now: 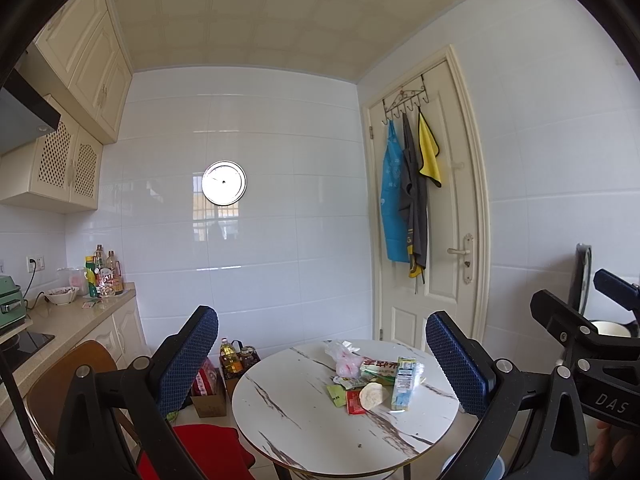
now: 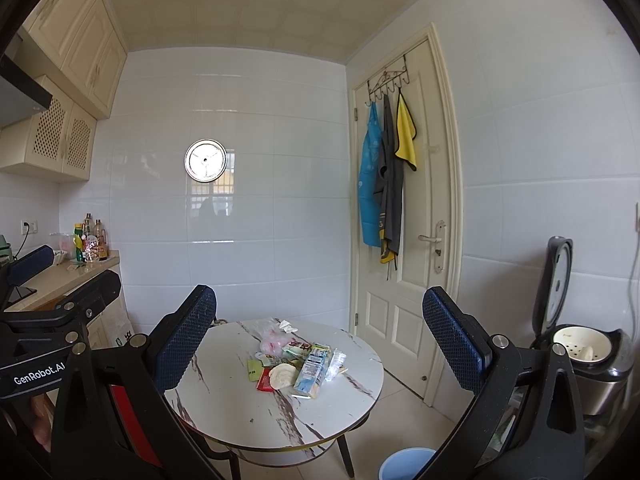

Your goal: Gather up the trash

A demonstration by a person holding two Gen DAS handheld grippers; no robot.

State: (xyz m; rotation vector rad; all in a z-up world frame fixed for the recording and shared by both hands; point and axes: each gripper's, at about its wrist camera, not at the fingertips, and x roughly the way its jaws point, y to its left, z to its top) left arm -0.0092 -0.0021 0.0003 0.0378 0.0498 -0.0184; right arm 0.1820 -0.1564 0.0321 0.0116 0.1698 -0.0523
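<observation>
A pile of trash lies on a round white marble-look table (image 1: 304, 432) (image 2: 224, 400): a milk carton (image 1: 403, 384) (image 2: 312, 372), a crumpled tissue (image 1: 372, 395) (image 2: 282, 375), a red sachet (image 1: 354, 401) (image 2: 265, 381), a green packet (image 1: 335, 394) (image 2: 253, 368), a pink-filled plastic bag (image 1: 344, 360) (image 2: 272, 340) and a green-and-red wrapper (image 1: 378, 369) (image 2: 298, 347). My left gripper (image 1: 320, 354) hangs open above and short of the table, nothing between its blue pads. My right gripper (image 2: 320, 332) is likewise open and empty, held back from the pile.
A blue bin (image 2: 404, 462) stands on the floor under the table's right side. A chair with a red cushion (image 1: 208, 452) is at the left, a kitchen counter (image 1: 68, 320) beyond it. An open rice cooker (image 2: 584, 352) sits right; a closed door (image 2: 404, 240) is behind.
</observation>
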